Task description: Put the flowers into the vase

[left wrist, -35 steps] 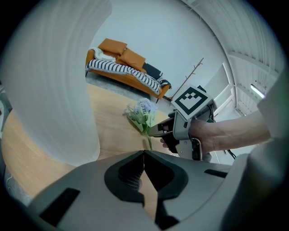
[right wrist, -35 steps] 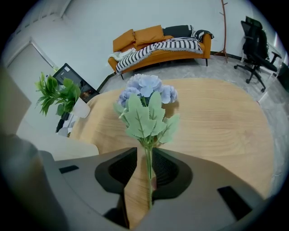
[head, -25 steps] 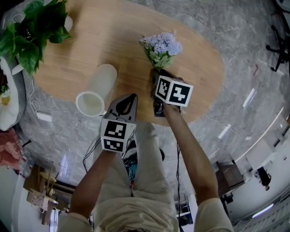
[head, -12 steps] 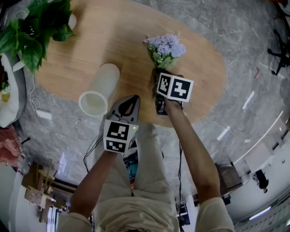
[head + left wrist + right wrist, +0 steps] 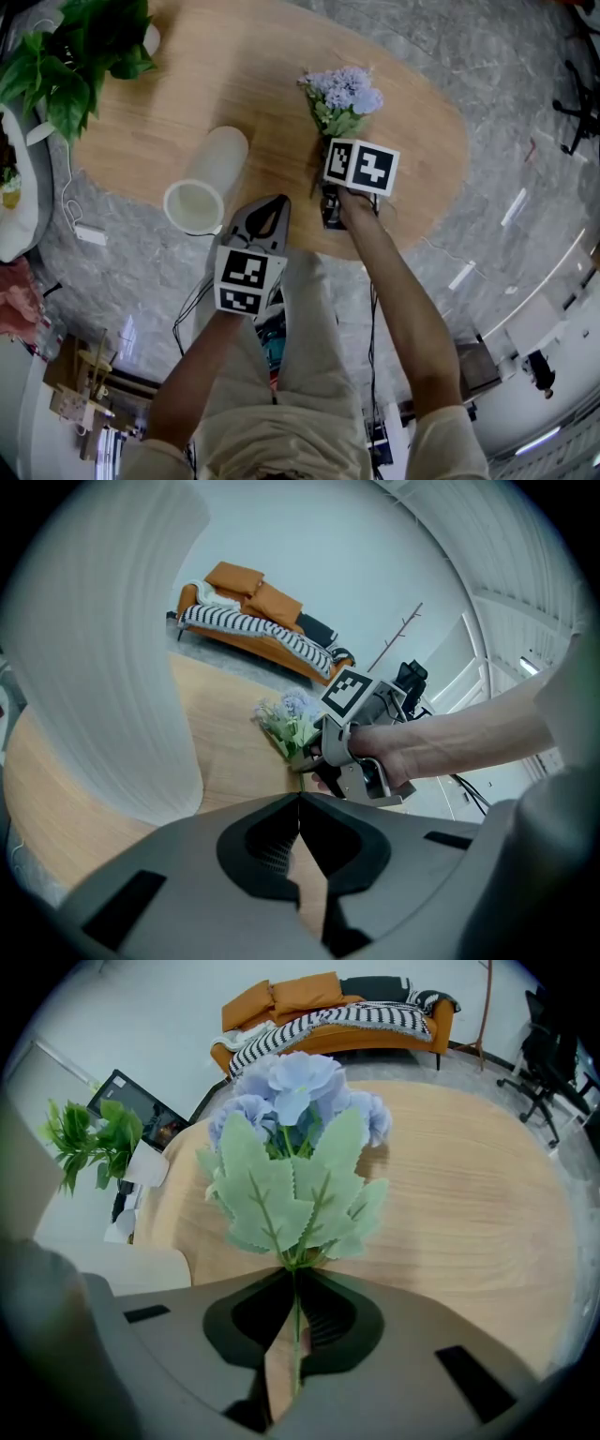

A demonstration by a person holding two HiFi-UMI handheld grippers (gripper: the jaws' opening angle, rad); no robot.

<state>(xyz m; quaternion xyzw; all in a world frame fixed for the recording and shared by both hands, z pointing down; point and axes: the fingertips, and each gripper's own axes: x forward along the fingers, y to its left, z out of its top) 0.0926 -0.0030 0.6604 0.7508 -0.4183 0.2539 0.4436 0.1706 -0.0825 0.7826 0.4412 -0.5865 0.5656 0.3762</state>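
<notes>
A bunch of pale blue flowers point(image 5: 341, 98) with green leaves lies on the oval wooden table point(image 5: 234, 75). My right gripper point(image 5: 330, 142) points steeply down at its lower end, mostly hidden under its marker cube. In the right gripper view the jaws have just been closing, and my right gripper point(image 5: 293, 1274) is shut on the thin green stem below the flowers point(image 5: 295, 1147). The tall white vase point(image 5: 208, 178) stands left of the flowers. My left gripper point(image 5: 265, 208) hovers shut and empty at the table's near edge, beside the vase point(image 5: 103, 667).
A leafy potted plant point(image 5: 75, 56) stands at the table's far left. An orange sofa point(image 5: 328, 1007) and an office chair point(image 5: 548, 1063) are beyond the table. A white adapter with a cable point(image 5: 89, 239) lies on the floor, left.
My right gripper has tipped a little further over the flowers' lower end. The left gripper and the vase have not moved.
</notes>
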